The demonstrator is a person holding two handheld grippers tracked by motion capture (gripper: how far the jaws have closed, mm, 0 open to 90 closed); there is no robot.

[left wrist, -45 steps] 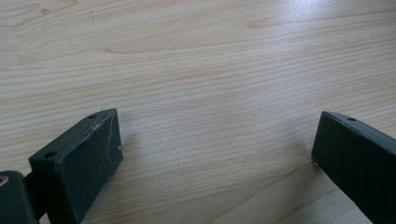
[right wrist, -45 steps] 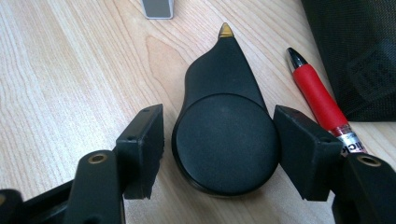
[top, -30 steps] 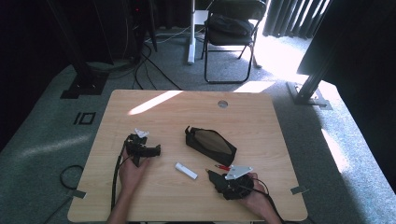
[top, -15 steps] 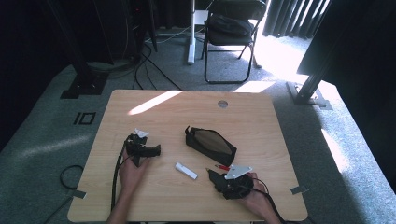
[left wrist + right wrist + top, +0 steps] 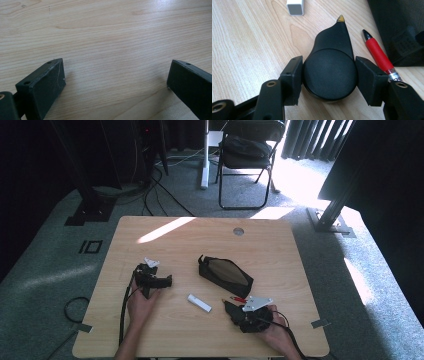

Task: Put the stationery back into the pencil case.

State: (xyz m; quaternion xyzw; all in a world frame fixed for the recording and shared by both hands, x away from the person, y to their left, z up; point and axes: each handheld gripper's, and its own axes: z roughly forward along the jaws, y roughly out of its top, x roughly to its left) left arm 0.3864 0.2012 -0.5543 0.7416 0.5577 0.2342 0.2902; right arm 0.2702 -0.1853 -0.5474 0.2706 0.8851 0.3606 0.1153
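On the worktop, the left tongs gape wide over bare wood. One white block lies mid-table, one black pouch beyond. The right tongs clamp one black round-bodied glue bottle, beside one red pen.

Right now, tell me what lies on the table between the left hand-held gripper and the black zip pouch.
Nothing: in the high view, the wood between the left hand-held gripper and the black zip pouch is bare. The small white block lies nearer the person, off that line.
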